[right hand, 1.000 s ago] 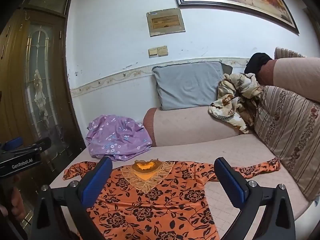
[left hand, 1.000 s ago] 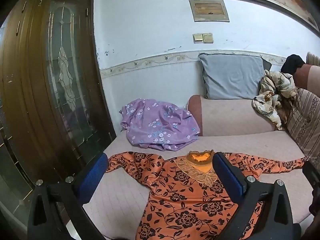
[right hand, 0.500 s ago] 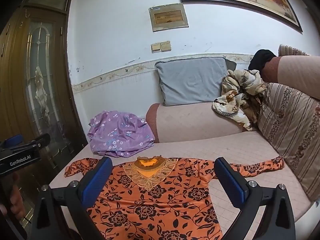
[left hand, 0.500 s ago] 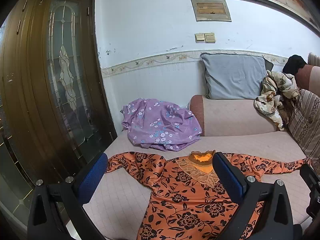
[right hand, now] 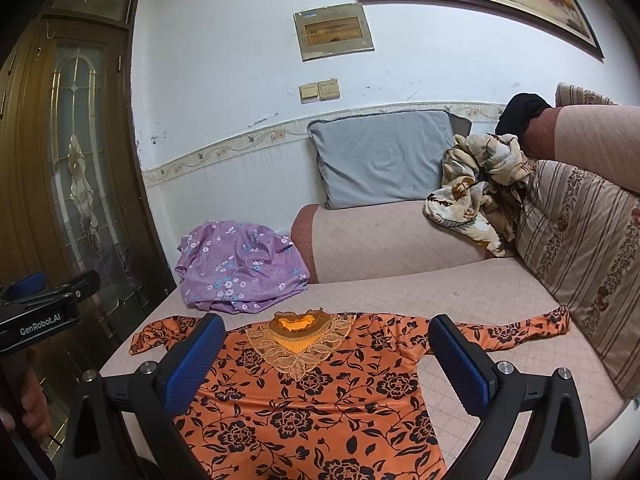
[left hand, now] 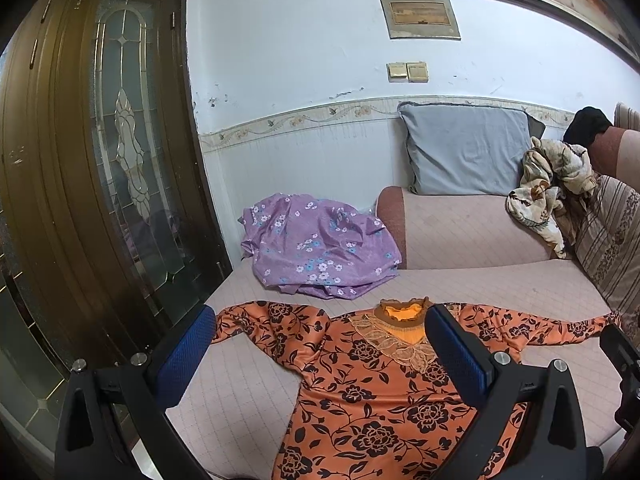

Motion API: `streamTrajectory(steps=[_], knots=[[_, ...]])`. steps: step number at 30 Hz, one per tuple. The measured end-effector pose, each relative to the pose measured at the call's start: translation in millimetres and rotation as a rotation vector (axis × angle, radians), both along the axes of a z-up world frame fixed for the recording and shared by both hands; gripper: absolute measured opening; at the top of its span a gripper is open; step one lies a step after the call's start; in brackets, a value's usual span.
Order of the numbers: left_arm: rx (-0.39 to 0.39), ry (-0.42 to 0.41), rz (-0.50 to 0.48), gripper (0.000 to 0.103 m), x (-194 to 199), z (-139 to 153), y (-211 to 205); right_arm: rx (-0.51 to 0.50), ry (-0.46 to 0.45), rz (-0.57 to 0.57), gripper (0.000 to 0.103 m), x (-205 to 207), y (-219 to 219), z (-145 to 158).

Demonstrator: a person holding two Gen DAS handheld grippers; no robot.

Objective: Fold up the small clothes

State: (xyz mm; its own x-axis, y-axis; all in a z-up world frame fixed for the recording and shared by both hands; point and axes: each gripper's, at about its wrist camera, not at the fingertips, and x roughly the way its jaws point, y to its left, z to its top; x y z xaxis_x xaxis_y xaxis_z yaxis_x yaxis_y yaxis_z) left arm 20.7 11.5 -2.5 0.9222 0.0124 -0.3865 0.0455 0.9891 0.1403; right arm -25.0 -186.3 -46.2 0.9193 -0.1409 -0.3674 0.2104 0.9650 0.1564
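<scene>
Purple floral garment (left hand: 320, 250) heaped just beyond orange blouse (left hand: 372, 392) on sofa (left hand: 500, 280)

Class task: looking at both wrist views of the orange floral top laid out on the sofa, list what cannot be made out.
- Hem of the orange floral top: cut off by the bottom edge, both views.
- Its left cuff: left view, behind the left tongs.
- Purple floral cloth: crumpled, garment type unclear.
- Wall plaque: text too small.

orange floral top (right hand: 320, 404), spread flat, unfolded
</scene>
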Motion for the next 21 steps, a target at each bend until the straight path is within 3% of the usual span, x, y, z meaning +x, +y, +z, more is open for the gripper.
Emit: streamTrajectory(steps=[21], knots=[[0.018,0.036,-0.001,0.103,11,-6,-10,0.029,0.023,-0.009,0.103,8,-9,-7]])
